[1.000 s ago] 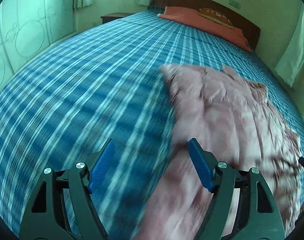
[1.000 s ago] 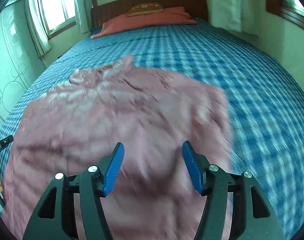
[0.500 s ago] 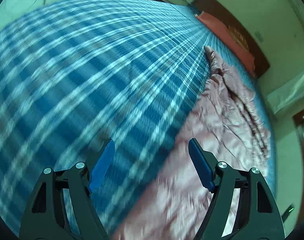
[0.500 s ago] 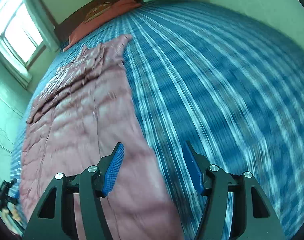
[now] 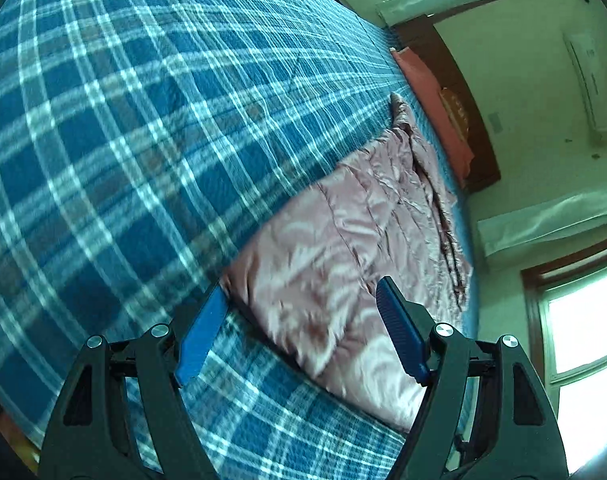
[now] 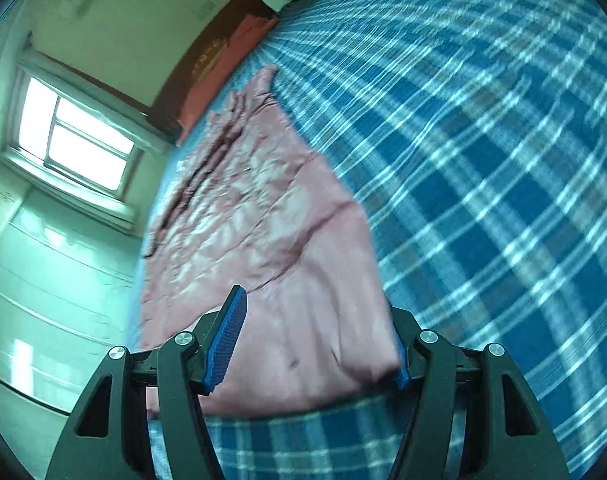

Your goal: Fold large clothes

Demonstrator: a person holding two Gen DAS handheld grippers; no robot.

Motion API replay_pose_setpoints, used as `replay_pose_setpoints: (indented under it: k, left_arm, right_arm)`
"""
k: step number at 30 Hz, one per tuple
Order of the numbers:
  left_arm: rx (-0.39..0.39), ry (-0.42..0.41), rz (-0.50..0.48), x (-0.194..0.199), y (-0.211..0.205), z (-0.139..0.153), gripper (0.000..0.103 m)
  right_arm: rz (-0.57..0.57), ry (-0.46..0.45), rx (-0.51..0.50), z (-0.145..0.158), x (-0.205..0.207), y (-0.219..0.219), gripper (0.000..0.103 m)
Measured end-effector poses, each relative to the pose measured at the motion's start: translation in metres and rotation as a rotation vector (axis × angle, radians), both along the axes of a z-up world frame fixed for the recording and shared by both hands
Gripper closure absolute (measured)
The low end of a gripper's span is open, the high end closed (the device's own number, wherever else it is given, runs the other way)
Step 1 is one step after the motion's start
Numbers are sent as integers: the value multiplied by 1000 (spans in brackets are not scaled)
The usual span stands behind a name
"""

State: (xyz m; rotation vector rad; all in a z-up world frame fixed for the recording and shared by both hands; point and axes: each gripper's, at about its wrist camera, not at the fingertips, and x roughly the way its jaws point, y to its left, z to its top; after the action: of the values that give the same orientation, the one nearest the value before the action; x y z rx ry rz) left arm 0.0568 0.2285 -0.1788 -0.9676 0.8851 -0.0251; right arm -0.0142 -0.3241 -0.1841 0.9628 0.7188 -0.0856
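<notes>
You are lining up to grab the near hem of the pink garment [image 5: 343,248], which lies flat along the blue checked bed [image 5: 123,140]. Your left gripper [image 5: 299,328] and right gripper [image 6: 315,340] each straddle a near corner, fingers spread, pinching nothing. Next, I judge, both must close on the hem; bare bedspread on either side leaves folding room.

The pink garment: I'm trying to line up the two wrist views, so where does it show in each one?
Left wrist: the pink garment runs from centre to lower right, its near corner between the open jaws of the left gripper.
Right wrist: the pink garment fills centre-left, its near edge between the open jaws of the right gripper.
Shared landmark: the orange pillow at the headboard.
</notes>
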Motion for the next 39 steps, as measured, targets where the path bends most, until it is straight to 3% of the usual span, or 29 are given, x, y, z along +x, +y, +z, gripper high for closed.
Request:
replay_pose_setpoints:
  k: [6,15,20,24,31,35,39]
  left_arm:
    - [-77,-15,7,-6,-7,-3,28]
    - [-113,-12,23,9,-14,-4,28]
    - [-98,-5,129,-13,13,2,28]
    - [-107,-10,149,-7,24,-5,28]
    - [-110,-49,61,20,6,-9,28]
    - [-187,-71,-5,11,-12,-9,29]
    - [-168,-60,12,22,-15,-15,29]
  right_arm:
    - [31,-27,-11,0,2,20,40]
    - [37,-45,0,0,22,28,40]
    - [25,-52,5,-1,17,22,40]
    - [29,-44,3,-6,17,22,40]
    - [26,-51,-4,-4,13,23,40]
    - [31,-51,-3,-4,13,23,40]
    - [50,-58,-23,-1,15,30,40]
